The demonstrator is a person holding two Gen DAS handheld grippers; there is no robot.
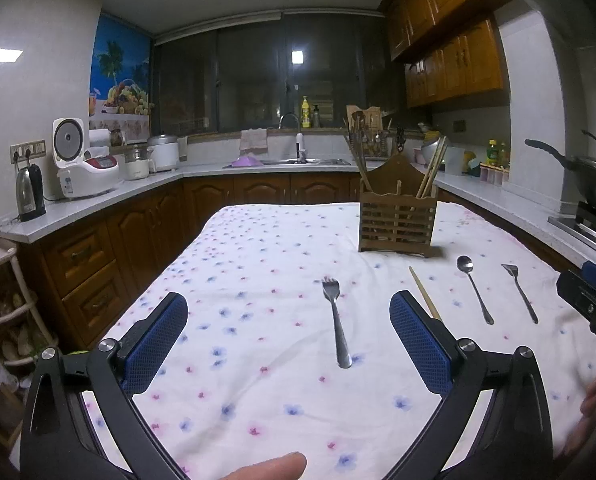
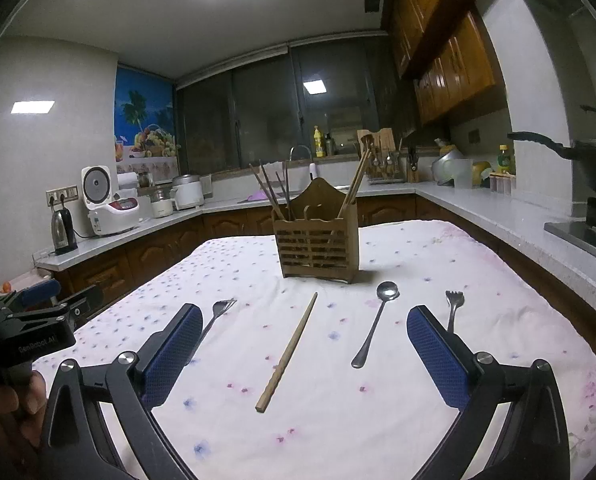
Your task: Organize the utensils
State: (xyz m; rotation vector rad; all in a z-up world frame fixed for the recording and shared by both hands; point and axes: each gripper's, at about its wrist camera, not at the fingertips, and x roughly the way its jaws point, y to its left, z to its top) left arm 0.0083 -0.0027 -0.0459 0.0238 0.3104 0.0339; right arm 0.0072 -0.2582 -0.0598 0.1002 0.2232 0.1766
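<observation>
A wooden utensil holder (image 1: pixel 397 216) (image 2: pixel 316 242) stands upright on the floral tablecloth, with chopsticks sticking out of it. In front of it lie a steel fork (image 1: pixel 336 322) (image 2: pixel 218 314), a single wooden chopstick (image 1: pixel 424 294) (image 2: pixel 288 354), a spoon (image 1: pixel 475 290) (image 2: pixel 374 324) and a second fork (image 1: pixel 520 294) (image 2: pixel 453 308). My left gripper (image 1: pixel 288 310) hovers open above the cloth, the first fork lying between its blue pads. Also open, my right gripper (image 2: pixel 304 324) has the chopstick and spoon between its fingers. Neither holds anything.
The table (image 1: pixel 258 264) sits inside a U-shaped kitchen counter (image 1: pixel 110 196) carrying a kettle (image 1: pixel 30 192), rice cookers and a sink (image 1: pixel 298 162). A wok (image 1: pixel 590 176) rests on the stove at right. A person's fingers show at the edges of both views.
</observation>
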